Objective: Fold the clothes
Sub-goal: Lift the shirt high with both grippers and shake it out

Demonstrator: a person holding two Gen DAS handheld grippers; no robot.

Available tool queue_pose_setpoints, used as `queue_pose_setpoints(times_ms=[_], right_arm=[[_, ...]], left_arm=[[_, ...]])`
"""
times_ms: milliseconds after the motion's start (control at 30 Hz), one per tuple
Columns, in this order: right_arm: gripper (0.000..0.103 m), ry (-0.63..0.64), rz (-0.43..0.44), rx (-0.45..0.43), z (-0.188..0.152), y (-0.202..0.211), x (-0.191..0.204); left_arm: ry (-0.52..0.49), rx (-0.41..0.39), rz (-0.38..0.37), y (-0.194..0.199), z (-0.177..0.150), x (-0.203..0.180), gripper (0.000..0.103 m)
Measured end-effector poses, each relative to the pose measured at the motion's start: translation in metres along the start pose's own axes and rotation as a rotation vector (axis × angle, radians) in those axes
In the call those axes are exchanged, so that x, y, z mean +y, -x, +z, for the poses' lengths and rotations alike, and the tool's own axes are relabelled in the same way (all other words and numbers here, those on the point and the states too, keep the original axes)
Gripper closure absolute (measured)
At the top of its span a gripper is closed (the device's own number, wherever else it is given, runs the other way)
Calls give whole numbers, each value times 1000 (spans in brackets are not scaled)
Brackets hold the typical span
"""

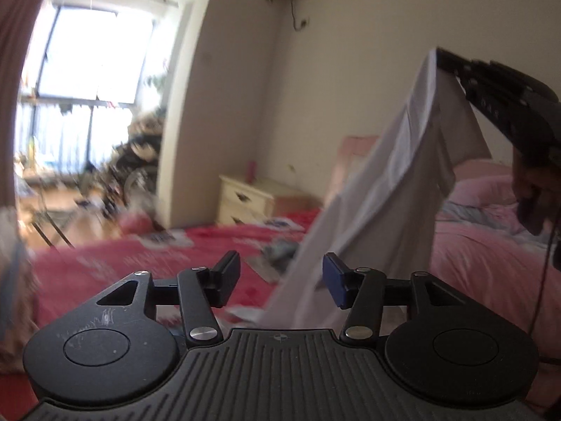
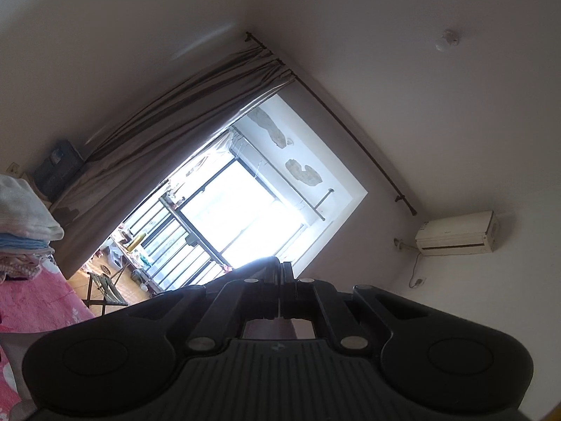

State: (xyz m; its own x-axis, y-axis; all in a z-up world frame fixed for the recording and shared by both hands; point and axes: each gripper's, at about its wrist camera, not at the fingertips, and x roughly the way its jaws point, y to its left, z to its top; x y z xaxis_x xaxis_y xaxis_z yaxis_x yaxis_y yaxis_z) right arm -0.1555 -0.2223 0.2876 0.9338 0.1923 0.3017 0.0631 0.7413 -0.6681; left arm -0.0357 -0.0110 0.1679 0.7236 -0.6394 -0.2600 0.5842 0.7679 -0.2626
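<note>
The right gripper is pinching the white garment aloft above the bed; the left gripper fingers are gaping empty.

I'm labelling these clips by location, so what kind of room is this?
Most likely a home bedroom. A bed with a red and pink cover fills the foreground, a cream bedside cabinet with drawers stands against the wall, and a white wall-mounted air conditioner hangs near the brown-curtained window.

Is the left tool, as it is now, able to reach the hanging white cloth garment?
Probably yes. The left tool is open, and the white cloth garment, held up by the right tool, hangs just ahead of its right finger; nothing lies between them.
</note>
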Motion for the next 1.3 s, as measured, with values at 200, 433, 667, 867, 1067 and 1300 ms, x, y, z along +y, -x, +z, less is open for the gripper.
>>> queue_pose_setpoints(times_ms=[200, 433, 667, 867, 1067, 1300], right_arm=[[102, 7, 7, 22, 2, 3, 0], [102, -36, -1, 33, 2, 8, 2], [102, -51, -13, 39, 0, 13, 2], [102, -47, -47, 67, -8, 12, -4], [102, -75, -106, 60, -7, 14, -27], [102, -132, -164, -44, 24, 27, -56]], left_arm=[[178, 110, -194, -39, -39, 23, 31], [244, 61, -262, -26, -46, 9, 24], [247, 54, -230, -42, -48, -4, 48], [265, 38, -110, -43, -39, -7, 95], [209, -128, 68, -2, 5, 0, 101], [101, -438, 141, 78, 80, -20, 101]])
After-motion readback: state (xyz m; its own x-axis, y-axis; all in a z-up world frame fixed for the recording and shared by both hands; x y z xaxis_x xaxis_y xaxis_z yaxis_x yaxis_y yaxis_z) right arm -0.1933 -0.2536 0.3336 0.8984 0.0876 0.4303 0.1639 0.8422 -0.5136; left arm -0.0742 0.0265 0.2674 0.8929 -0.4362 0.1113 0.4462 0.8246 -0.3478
